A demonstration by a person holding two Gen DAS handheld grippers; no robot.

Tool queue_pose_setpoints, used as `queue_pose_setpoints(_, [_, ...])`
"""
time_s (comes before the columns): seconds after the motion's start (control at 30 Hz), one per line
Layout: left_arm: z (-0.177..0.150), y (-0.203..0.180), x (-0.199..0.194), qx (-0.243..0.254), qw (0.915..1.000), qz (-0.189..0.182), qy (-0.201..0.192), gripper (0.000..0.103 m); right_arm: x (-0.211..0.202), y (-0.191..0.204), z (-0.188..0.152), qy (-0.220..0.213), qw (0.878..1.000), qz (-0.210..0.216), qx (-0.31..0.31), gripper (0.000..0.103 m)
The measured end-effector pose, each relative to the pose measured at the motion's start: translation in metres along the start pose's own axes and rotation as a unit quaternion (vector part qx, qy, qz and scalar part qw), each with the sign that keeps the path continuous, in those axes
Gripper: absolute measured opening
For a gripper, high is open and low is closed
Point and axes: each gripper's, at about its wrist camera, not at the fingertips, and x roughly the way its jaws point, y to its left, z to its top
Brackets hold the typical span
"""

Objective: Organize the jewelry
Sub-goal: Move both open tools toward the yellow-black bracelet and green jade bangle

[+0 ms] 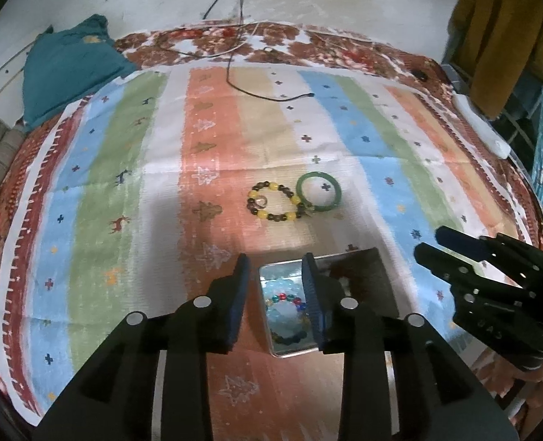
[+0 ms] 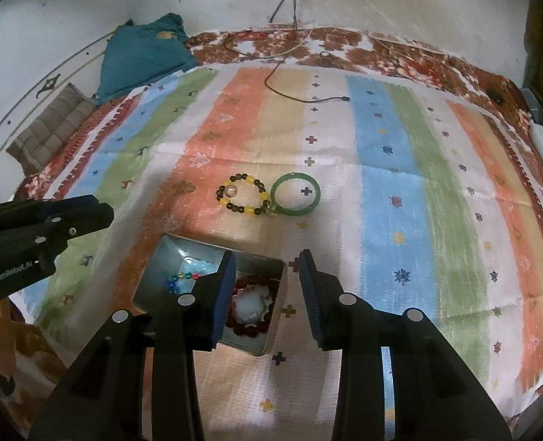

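Left wrist view: the left gripper (image 1: 276, 283) hangs over the near middle of the striped cloth (image 1: 99, 169), its jaws part open and empty, with the metal tin (image 1: 348, 261) showing between and behind them. The tin's left compartment holds pale blue beads and a string of coloured ones. Further toward the cloth's centre lie the two pieces not yet put away: the beaded bracelet (image 1: 275, 202) of yellow and dark beads, and the green bangle (image 1: 319, 192) touching it on its right. The right gripper (image 1: 433, 246) comes in from the cloth's right edge, near the tin. I judge the step in hand to be between placements, with two pieces left.

Right wrist view: the right gripper (image 2: 266, 290) stands partly open and holds nothing, poised over the tin's (image 2: 277, 330) right side, where a red bead bracelet (image 2: 251, 308) rings something white. The beaded bracelet (image 2: 240, 194) and green bangle (image 2: 296, 193) lie beyond, toward the cloth's (image 2: 437, 202) middle, touching. The left gripper (image 2: 99, 209) sits at the left, just beside the tin.

The next move probably calls for reaching forward past the tin and closing on one piece; since they touch, lifting one may drag the other. A black cable (image 2: 308, 99) lies near the cloth's far edge, well clear. A teal pillow (image 2: 143, 58) sits at the far left corner.
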Motion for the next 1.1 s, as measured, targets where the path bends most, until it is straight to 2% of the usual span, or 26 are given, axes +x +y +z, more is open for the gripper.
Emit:
queue_pose_setpoints(0.2, [0.010, 0.004, 0.013, -0.004, 0.9998, 0.014, 0.011, 0.039, 0.013, -0.007, 0.006, 0.020, 1.000, -0.017, 0.008, 0.043])
queue_pose_setpoints(0.3, [0.014, 0.002, 0.021, 0.001, 0.9997, 0.017, 0.016, 0.047, 0.018, -0.011, 0.010, 0.026, 0.999, -0.020, 0.012, 0.046])
queue_pose_setpoints(0.37, [0.017, 0.001, 0.026, 0.004, 0.9996, 0.022, 0.019, 0.047, 0.020, -0.013, 0.013, 0.027, 0.999, -0.019, 0.015, 0.053])
queue_pose_setpoints(0.4, [0.019, 0.001, 0.028, 0.005, 0.9994, 0.025, 0.021, 0.049, 0.021, -0.013, 0.015, 0.028, 0.999, -0.019, 0.015, 0.054])
queue_pose_setpoints(0.5, [0.025, 0.004, 0.033, 0.014, 0.9988, 0.042, 0.022, 0.059, 0.028, -0.016, 0.020, 0.035, 0.999, -0.031, 0.007, 0.054])
queue_pose_setpoints(0.63, [0.034, 0.019, 0.043, -0.004, 0.9981, 0.053, 0.030, 0.059, 0.041, -0.023, 0.025, 0.050, 0.998, -0.039, 0.011, 0.054])
queue_pose_setpoints(0.73, [0.038, 0.017, 0.052, 0.006, 0.9976, 0.057, 0.039, 0.059, 0.046, -0.025, 0.031, 0.049, 0.998, -0.039, 0.012, 0.063])
queue_pose_setpoints(0.9, [0.045, 0.014, 0.067, 0.016, 0.9971, 0.058, 0.047, 0.061, 0.057, -0.030, 0.037, 0.059, 0.997, -0.051, 0.011, 0.064])
queue_pose_setpoints(1.1, [0.050, 0.018, 0.085, 0.019, 0.9948, 0.082, 0.058, 0.064, 0.067, -0.037, 0.043, 0.065, 0.996, -0.049, 0.024, 0.064])
